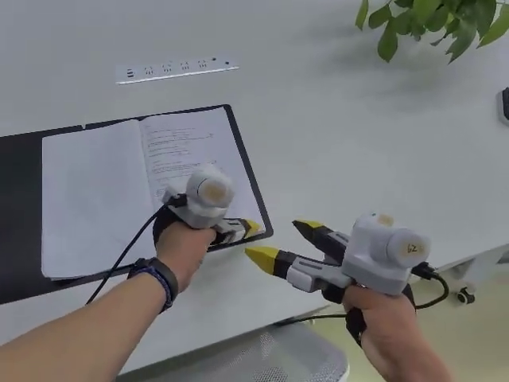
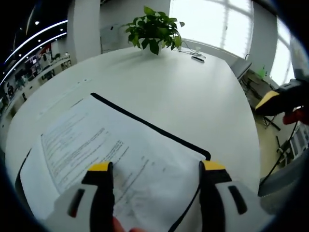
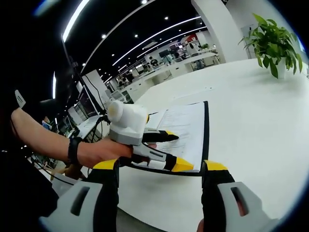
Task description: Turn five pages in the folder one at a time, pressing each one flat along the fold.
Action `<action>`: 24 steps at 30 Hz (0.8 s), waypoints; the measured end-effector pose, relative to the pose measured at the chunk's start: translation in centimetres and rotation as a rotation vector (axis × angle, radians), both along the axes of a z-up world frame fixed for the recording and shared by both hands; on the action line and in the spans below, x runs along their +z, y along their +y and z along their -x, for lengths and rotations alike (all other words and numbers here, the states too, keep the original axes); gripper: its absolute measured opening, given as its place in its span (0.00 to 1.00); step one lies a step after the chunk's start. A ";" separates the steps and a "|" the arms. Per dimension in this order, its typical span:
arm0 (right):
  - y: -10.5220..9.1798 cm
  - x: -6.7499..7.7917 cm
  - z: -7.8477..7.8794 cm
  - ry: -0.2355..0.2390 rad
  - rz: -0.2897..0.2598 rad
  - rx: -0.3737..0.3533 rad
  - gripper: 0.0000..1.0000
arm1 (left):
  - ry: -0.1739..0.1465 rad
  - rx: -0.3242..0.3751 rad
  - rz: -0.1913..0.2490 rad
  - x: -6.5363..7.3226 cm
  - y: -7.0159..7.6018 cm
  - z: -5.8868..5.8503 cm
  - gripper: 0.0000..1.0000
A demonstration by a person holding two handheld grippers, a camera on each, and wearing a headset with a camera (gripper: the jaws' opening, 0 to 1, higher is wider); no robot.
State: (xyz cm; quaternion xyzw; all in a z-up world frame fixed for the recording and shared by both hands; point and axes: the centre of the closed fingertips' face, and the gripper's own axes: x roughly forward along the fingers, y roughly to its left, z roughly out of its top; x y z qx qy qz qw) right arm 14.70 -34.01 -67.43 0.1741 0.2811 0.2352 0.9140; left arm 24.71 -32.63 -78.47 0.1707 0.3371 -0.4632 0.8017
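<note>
The left gripper [image 2: 156,166] is spread wide and holds nothing. Its jaws hang over the near right corner of the printed page [image 1: 187,147]; whether a tip touches the paper cannot be told. That page lies flat on the right half of the open black folder [image 1: 17,199], with a blank page [image 1: 91,191] to its left. The right gripper [image 1: 282,240] is likewise released and empty, just beside the folder's right edge and close to the front edge of the worktop [image 1: 358,143]. Right of the folder, open white worktop runs out to a plant [image 1: 437,20]. A power strip [image 1: 176,69] lies beyond the folder's far edge.
</note>
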 end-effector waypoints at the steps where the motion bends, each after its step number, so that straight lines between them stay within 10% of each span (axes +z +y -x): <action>1: -0.1 0.0 -0.1 0.001 -0.006 -0.004 0.68 | 0.001 0.002 0.005 0.0 0.0 0.0 0.72; 21: 0.5 -1.1 0.0 0.010 -0.005 0.019 0.64 | 0.022 0.008 0.043 0.9 0.8 -0.7 0.55; 24: 0.9 -1.0 -0.1 0.011 -0.016 0.022 0.64 | 0.067 0.046 0.078 1.5 0.2 -0.3 0.62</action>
